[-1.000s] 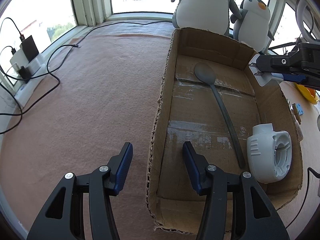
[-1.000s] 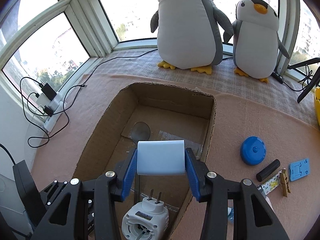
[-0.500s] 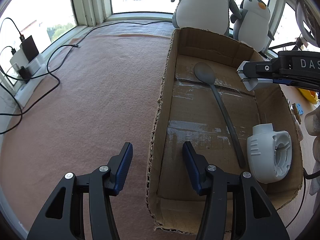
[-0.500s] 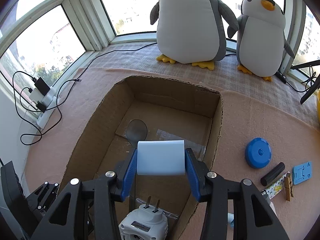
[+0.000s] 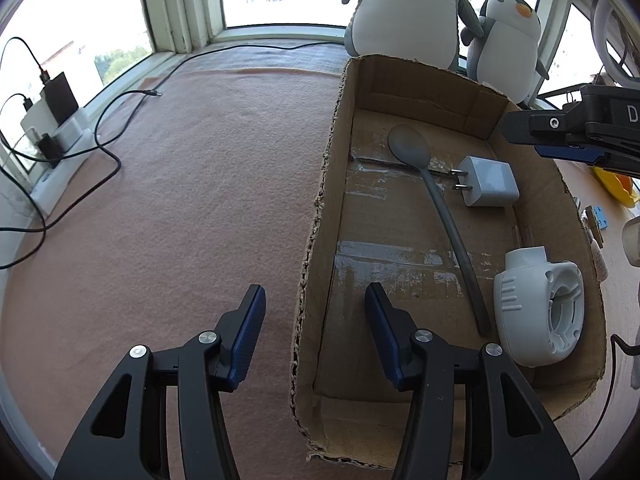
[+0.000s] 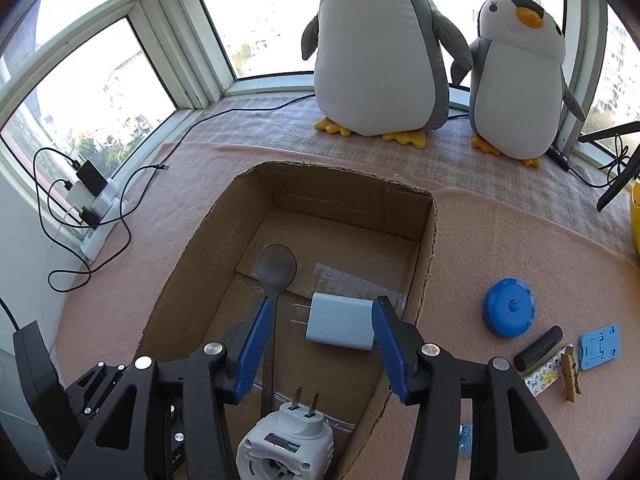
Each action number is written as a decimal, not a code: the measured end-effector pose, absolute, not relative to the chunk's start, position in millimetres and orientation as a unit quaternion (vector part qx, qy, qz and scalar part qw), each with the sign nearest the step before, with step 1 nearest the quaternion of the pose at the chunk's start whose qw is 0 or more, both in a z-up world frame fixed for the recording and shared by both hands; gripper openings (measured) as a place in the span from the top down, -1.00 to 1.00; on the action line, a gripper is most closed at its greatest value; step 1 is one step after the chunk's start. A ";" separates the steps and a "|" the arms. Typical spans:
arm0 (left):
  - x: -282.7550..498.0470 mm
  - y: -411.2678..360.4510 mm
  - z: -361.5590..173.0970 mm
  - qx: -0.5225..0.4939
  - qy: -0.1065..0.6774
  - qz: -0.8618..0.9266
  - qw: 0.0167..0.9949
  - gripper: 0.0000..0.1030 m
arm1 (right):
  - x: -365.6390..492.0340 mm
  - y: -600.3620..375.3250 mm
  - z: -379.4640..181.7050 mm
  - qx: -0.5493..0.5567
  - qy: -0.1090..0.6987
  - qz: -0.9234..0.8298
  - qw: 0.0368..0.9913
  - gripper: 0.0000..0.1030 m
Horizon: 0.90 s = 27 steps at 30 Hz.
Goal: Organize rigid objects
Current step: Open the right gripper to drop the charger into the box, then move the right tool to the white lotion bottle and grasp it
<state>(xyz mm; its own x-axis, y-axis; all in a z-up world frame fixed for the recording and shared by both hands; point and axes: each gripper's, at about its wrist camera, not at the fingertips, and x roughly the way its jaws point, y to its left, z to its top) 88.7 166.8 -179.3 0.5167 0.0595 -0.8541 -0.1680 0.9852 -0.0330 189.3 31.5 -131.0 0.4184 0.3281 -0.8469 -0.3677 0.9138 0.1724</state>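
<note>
Opening, the right claw (image 6: 318, 334) is clear of the charger (image 6: 341, 322) — left claw (image 5: 314, 328) narrow, straddling the box (image 5: 320, 216) wall.

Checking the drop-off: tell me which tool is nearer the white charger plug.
Right. The right tool hangs just above the white charger plug, jaws opening. The left tool straddles the cardboard box's near-left wall.

Both wrist cams angled down, share box (image 5: 420, 80) (image 6: 348, 184).
</note>
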 end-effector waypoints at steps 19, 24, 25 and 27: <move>87.9 167.0 -179.6 -0.056 0.488 0.065 0.869 0.00 | 158.3 -93.1 -91.8 0.025 0.496 0.172 0.851 0.07; 87.2 166.6 -179.8 -0.055 0.488 0.065 0.869 0.00 | 150.2 -124.1 -102.4 0.011 0.508 0.152 0.848 0.07; 87.3 166.1 -179.8 -0.054 0.488 0.065 0.869 0.00 | 149.2 -129.1 -105.8 0.007 0.512 0.149 0.846 0.07; 87.0 166.0 -179.9 -0.055 0.488 0.065 0.869 0.00 | 147.7 -136.7 -112.5 0.000 0.519 0.145 0.842 0.07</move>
<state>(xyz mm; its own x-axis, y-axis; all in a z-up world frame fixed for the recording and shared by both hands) 87.0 166.0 -179.9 0.5146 0.0600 -0.8554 -0.1666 0.9855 -0.0311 147.7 -136.7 -112.5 0.4186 0.2431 -0.8750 -0.2440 0.9582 0.1495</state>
